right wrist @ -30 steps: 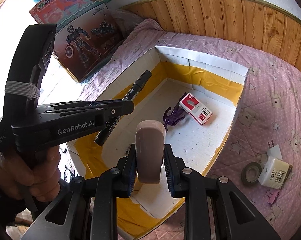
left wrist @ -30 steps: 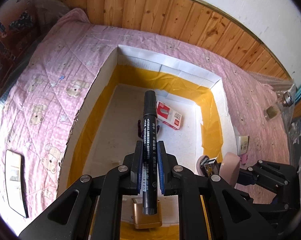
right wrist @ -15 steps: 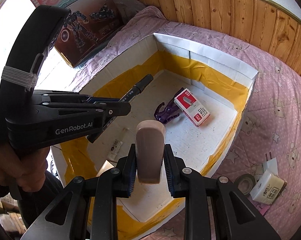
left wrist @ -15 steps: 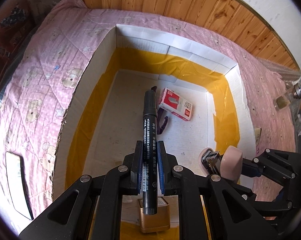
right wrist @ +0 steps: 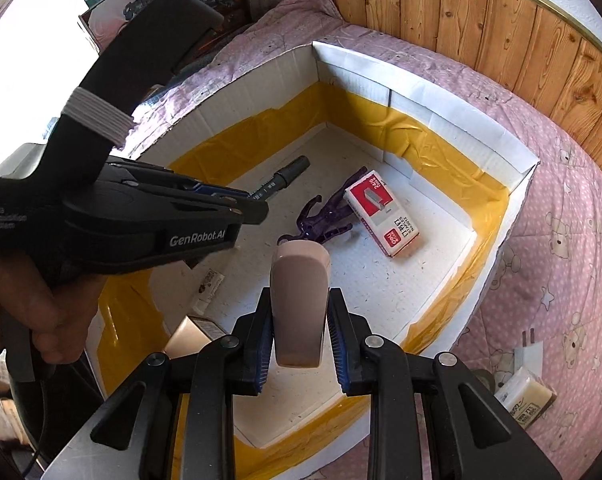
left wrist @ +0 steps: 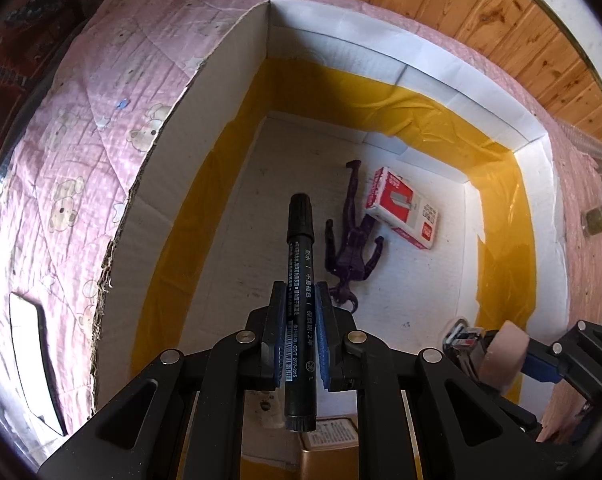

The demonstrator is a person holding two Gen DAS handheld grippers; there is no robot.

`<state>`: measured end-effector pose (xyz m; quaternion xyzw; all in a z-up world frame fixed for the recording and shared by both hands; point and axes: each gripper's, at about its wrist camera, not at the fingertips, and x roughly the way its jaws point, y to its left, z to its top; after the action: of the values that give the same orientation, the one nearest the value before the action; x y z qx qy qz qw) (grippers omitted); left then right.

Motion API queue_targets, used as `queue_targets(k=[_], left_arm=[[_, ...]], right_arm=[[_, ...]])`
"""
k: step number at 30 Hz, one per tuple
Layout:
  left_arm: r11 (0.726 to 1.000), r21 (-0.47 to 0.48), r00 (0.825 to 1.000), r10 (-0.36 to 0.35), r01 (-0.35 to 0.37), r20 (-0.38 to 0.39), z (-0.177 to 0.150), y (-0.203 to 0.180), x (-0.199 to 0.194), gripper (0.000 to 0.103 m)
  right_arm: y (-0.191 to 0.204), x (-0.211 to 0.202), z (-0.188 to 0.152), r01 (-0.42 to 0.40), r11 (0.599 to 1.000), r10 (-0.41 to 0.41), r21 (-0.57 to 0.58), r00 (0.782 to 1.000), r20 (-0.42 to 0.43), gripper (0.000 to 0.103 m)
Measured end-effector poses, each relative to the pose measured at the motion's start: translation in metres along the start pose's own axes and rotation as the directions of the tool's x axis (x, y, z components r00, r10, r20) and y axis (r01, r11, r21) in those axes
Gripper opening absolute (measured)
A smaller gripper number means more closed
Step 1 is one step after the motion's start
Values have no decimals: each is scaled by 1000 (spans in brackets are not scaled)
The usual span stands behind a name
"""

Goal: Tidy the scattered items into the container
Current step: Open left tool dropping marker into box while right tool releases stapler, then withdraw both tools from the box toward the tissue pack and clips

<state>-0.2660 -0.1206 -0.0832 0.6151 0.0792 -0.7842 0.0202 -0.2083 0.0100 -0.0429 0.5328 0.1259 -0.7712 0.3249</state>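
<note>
Left gripper: clamped on black marker, white Chinese print and barcode along the barrel; held over the box's near edge.
Right gripper: clamped on pink stapler, smooth, rounded; above the near-right corner.
Left gripper body, right view: "GenRobot.AI", "Data Acquisition System".
Box: white cardboard, yellow tape lining the walls.
Inside: red-white staple box, "24/6", touching purple plastic figure; gold box at the near edge.
Quilt: pink, bear print.

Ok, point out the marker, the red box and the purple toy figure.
marker (left wrist: 299,264): left wrist view, on its printed barrel.
red box (right wrist: 381,213): right wrist view, on its top face.
purple toy figure (left wrist: 351,254): left wrist view, on its torso.
</note>
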Motion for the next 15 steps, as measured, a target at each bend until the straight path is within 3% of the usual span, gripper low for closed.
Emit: queue_targets(k=[2, 9, 15], left_arm=[[1000, -18, 1000, 7, -7, 1, 0, 3, -2, 31], [1000, -12, 999, -9, 9, 39, -13, 2, -35, 31], [996, 90, 991, -26, 14, 134, -37, -25, -84, 32]], right_arm=[[-3, -2, 0, -7, 1000, 7, 17, 1000, 5, 30], [-4, -27, -8, -25, 998, 22, 57, 998, 65, 30], [-2, -61, -29, -95, 991, 80, 94, 985, 155, 31]])
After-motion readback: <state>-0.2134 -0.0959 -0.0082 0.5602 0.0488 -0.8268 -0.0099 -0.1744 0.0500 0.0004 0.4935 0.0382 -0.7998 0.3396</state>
